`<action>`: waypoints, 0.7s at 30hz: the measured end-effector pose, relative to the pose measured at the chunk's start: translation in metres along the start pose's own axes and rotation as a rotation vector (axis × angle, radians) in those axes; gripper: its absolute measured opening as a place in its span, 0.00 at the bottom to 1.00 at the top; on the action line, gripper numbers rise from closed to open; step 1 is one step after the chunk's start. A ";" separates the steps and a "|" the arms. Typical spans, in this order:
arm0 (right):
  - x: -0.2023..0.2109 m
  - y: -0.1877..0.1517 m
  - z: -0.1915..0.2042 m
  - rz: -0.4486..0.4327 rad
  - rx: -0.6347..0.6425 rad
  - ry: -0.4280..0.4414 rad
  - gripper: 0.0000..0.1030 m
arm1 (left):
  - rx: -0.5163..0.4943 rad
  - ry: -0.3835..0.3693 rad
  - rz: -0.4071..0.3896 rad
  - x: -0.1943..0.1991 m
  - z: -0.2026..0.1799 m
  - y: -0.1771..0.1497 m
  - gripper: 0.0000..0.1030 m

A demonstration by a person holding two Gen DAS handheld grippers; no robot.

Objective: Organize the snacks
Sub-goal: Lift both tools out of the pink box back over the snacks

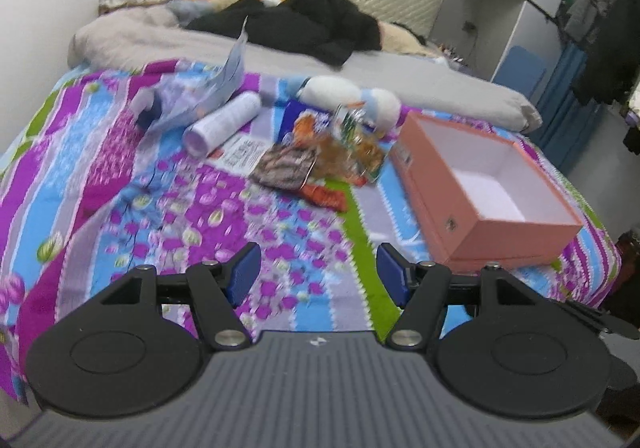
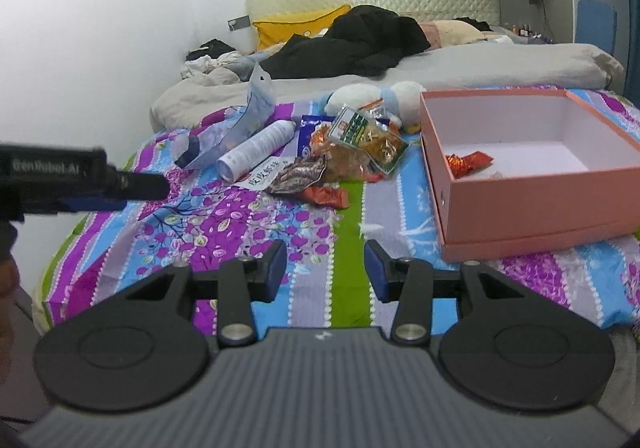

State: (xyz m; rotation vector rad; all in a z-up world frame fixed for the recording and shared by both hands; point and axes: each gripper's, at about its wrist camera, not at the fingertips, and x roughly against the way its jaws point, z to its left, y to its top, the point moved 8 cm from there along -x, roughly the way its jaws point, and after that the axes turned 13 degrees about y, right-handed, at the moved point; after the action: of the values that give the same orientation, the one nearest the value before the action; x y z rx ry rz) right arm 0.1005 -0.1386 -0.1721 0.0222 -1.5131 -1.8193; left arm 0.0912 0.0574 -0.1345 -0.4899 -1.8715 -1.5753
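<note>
Nearest the lens in each wrist view is the gripper itself. Over the near edge of the bed (image 1: 120, 184), the left gripper (image 1: 318, 270) hangs with its jaws standing apart and nothing between the blue pads (image 1: 245, 268), only the flowered purple, blue and green bedspread (image 2: 256, 224) below. The right gripper (image 2: 325, 270) hangs likewise above the green stripe near the bed's front edge, jaws parted and empty. In the right wrist view the left gripper's black body shows side-on at the left edge of the picture, above the bedspread.

Toward the middle of the bed lies the heap of snacks (image 2: 352, 152): a clear bag with a green label (image 2: 370, 138) on top, a dark crinkled packet (image 2: 298, 174) beside it, and an orange-red packet (image 2: 326, 196) on the near side of the heap, lying across the green stripe. Just left of the heap a white cylindrical bottle (image 2: 256, 152) lies on its side, with a pale blue plastic bag (image 2: 256, 108) standing up behind it. A white plush toy (image 2: 376, 94) rests behind the heap.

On the right part of the bed, near its front corner, sits an open pink box (image 2: 532, 208), white inside, apart from the heap. One red wrapped snack (image 2: 466, 162) lies on its floor against the near-left wall. Farther back, black clothing (image 2: 356, 44) and a yellow pillow (image 2: 296, 26) lie by the headboard.
</note>
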 end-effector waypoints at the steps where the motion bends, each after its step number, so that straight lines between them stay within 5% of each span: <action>1: -0.001 -0.003 0.000 0.003 -0.004 0.000 0.44 | 0.006 0.002 0.007 -0.004 0.003 -0.003 0.67; 21: -0.053 -0.020 -0.021 0.038 0.002 -0.073 0.44 | 0.028 -0.005 0.062 -0.083 0.034 0.002 0.67</action>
State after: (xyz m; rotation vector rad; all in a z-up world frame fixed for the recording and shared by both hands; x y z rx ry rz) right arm 0.1376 -0.1269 -0.2187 -0.0726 -1.5554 -1.8061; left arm 0.1454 0.1003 -0.1919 -0.5353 -1.8620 -1.5074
